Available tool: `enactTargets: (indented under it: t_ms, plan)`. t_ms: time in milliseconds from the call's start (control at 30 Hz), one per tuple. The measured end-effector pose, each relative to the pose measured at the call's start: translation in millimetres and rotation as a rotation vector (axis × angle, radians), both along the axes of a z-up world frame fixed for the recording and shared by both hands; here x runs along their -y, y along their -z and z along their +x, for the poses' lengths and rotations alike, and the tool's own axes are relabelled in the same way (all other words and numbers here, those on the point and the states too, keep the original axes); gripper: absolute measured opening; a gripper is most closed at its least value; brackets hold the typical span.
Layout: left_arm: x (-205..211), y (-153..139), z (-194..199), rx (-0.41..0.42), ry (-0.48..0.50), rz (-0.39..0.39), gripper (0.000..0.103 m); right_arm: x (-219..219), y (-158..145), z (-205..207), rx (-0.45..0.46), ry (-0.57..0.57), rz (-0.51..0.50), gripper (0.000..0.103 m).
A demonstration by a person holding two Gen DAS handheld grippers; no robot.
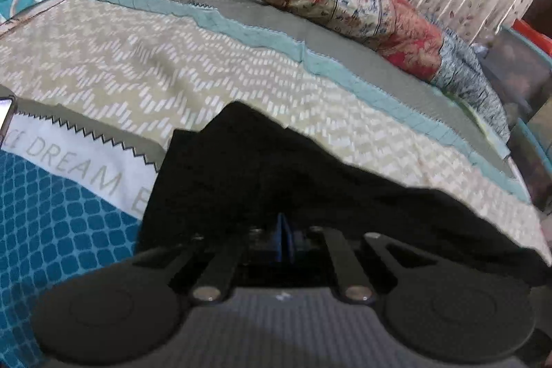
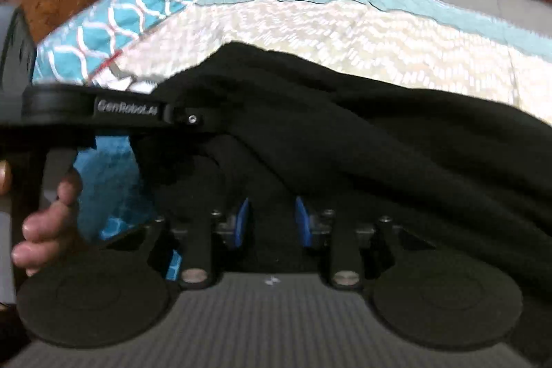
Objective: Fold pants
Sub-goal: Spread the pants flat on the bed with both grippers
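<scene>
The black pants (image 1: 276, 168) lie bunched on the bed (image 1: 103, 68), their far end hidden. The left gripper (image 1: 284, 242) is pinched tight on the cloth. The right gripper (image 2: 270, 223) has its blue fingers (image 2: 243, 219) apart, with pants between them.

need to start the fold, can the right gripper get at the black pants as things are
Probably yes: the right gripper is open with the black pants right at its fingers and nothing between. The left gripper looks shut at the cloth's edge.
</scene>
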State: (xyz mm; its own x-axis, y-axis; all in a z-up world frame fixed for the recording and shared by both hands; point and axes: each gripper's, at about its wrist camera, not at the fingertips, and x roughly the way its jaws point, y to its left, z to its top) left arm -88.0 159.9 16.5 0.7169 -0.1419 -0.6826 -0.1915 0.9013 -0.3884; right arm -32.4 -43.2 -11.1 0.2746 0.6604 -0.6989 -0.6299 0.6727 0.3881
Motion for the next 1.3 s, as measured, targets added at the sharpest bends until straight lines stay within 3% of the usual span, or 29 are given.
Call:
enactTargets:
  t_ms: [133, 233, 367, 467, 533, 633, 733, 833, 867, 900, 933, 967, 1000, 1167, 1233, 1300]
  plan:
    - [1, -24, -6, 0.086, -0.016, -0.049, 0.023, 35, -9, 3, 0.018, 0.090, 0.052, 0.040]
    - [12, -34, -2, 0.122, 0.018, -0.014, 0.025, 64, -11, -1, 0.002, 0.171, 0.074, 0.040]
    - [31, -29, 19, 0.085, 0.078, 0.018, 0.025, 91, -13, -4, 0.009, 0.272, 0.081, 0.040]
    - [42, -27, 43, 0.067, 0.116, 0.090, 0.028, 107, -14, 0, 0.009, 0.331, 0.083, 0.041]
    - [47, -26, 67, 0.038, 0.143, 0.182, 0.047, 122, -15, 0, 0.007, 0.363, 0.087, 0.041]
    - [48, -17, 102, -0.051, 0.214, 0.230, 0.056, 128, -12, 5, -0.005, 0.391, 0.098, 0.041]
    - [60, -9, 122, -0.127, 0.339, 0.143, 0.060, 131, -4, 7, -0.026, 0.405, 0.088, 0.041]
    - [99, -10, 118, -0.049, 0.474, 0.282, 0.074, 130, 9, 11, -0.072, 0.418, 0.082, 0.042]
    - [112, -8, 116, -0.021, 0.512, 0.344, 0.073, 130, 12, 12, -0.086, 0.424, 0.085, 0.042]
    - [125, -3, 116, -0.007, 0.544, 0.413, 0.058, 132, 14, 13, -0.093, 0.429, 0.088, 0.042]
    - [137, 6, 120, -0.029, 0.567, 0.493, 0.017, 132, 15, 13, -0.096, 0.430, 0.092, 0.042]
    - [145, 19, 129, -0.088, 0.578, 0.550, 0.006, 132, 15, 15, -0.097, 0.430, 0.094, 0.042]
    - [145, 26, 135, -0.103, 0.561, 0.552, 0.007, 131, 14, 15, -0.097, 0.429, 0.094, 0.042]
    - [123, 6, 142, -0.013, 0.365, 0.444, 0.007, 136, 15, 14, -0.086, 0.424, 0.097, 0.042]
    - [133, 17, 146, -0.032, 0.328, 0.476, 0.007, 136, 18, 14, -0.095, 0.429, 0.105, 0.042]
    - [146, 32, 142, -0.035, 0.324, 0.560, 0.012, 135, 19, 15, -0.097, 0.432, 0.110, 0.042]
